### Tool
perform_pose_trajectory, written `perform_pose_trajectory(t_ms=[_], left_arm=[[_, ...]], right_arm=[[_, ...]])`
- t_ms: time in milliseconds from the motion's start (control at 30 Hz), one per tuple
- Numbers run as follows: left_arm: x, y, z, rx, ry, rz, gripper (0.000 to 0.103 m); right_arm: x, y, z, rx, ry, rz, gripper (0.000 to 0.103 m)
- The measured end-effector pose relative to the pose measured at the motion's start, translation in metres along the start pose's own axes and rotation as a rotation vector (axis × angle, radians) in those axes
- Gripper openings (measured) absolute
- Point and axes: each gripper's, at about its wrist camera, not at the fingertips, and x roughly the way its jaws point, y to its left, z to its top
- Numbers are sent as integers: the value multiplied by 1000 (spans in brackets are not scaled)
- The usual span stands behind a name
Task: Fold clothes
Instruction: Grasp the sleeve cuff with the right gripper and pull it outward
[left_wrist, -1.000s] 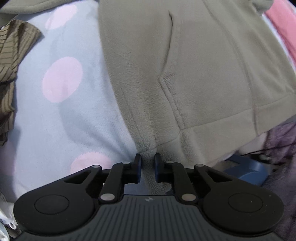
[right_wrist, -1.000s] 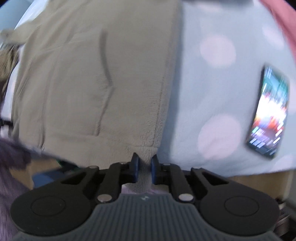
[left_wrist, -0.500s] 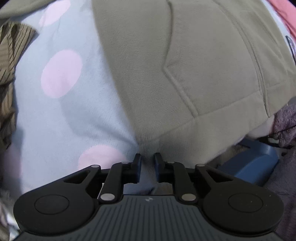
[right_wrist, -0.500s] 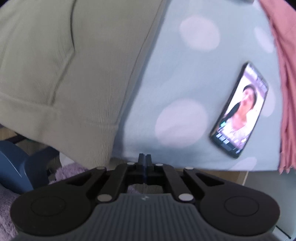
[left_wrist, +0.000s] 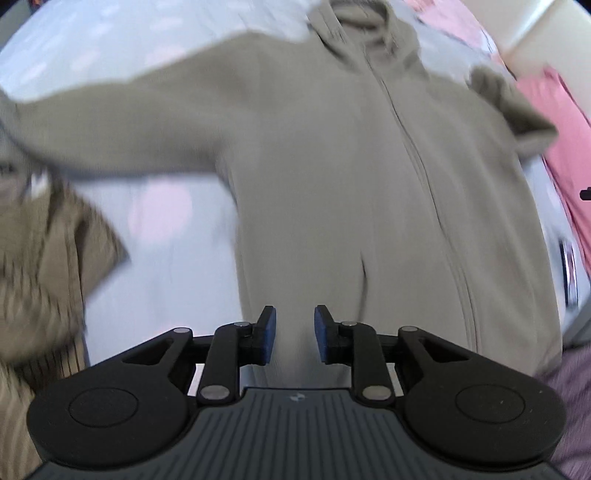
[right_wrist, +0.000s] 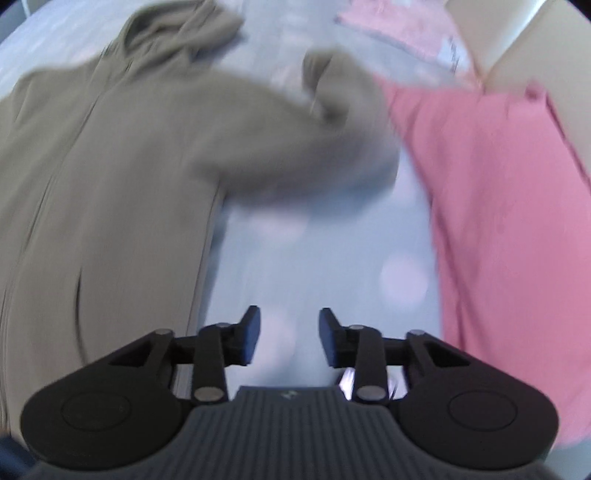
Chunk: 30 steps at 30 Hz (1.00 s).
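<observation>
I am spreading the olive zip hoodie (left_wrist: 332, 192) flat on the bed (right_wrist: 314, 266), both hand-held grippers, left (left_wrist: 294, 334) and right (right_wrist: 290, 336), just opening and empty, and next needing a sleeve (left_wrist: 122, 122).

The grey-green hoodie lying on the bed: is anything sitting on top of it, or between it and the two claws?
Nothing visible does. The hoodie lies spread, zip up, on the spotted blanket with nothing on it. The left claw hangs open over its hem; the right claw hangs open over bare blanket beside it. The pink garment lies off to the side.
</observation>
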Motion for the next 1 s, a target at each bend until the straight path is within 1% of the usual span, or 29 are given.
perform_pose_trajectory(t_ms=[67, 133, 200, 267, 367, 433, 500, 633, 733, 767, 800, 833, 867, 933, 1000], left_arm=[[5, 8, 19, -5, -21, 18, 21], [15, 17, 39, -15, -32, 17, 21], [34, 24, 65, -12, -28, 5, 21], [58, 28, 88, 1, -16, -1, 21], [86, 28, 119, 25, 1, -14, 21], [104, 28, 136, 44, 14, -20, 21], [118, 25, 146, 62, 34, -22, 21], [136, 22, 153, 80, 66, -24, 21], [143, 23, 151, 86, 76, -22, 21], [144, 25, 150, 85, 76, -24, 21], [145, 27, 149, 82, 75, -26, 21], [145, 28, 149, 80, 75, -27, 21], [146, 30, 148, 78, 74, -29, 21], [147, 32, 147, 73, 74, -24, 21], [146, 32, 146, 65, 70, -25, 21]], right_arm=[[8, -2, 35, 0, -34, -23, 45], [19, -7, 71, -7, -68, -46, 47], [29, -12, 110, -16, -91, -65, 53], [54, -17, 150, -27, -103, -82, 54], [83, -15, 193, -55, -103, -108, 59], [101, -13, 218, -86, -97, -132, 63], [119, -10, 235, -118, -94, -158, 69], [155, -12, 265, -135, -83, -180, 71], [186, -14, 278, -127, -58, -205, 71], [193, -16, 279, -116, -50, -202, 68], [198, -19, 279, -96, -47, -190, 51], [199, -22, 279, -69, -45, -177, 37], [197, -25, 278, -44, -48, -170, 16], [185, -32, 274, -29, -68, -177, 16], [164, -46, 267, 7, -89, -209, 14]])
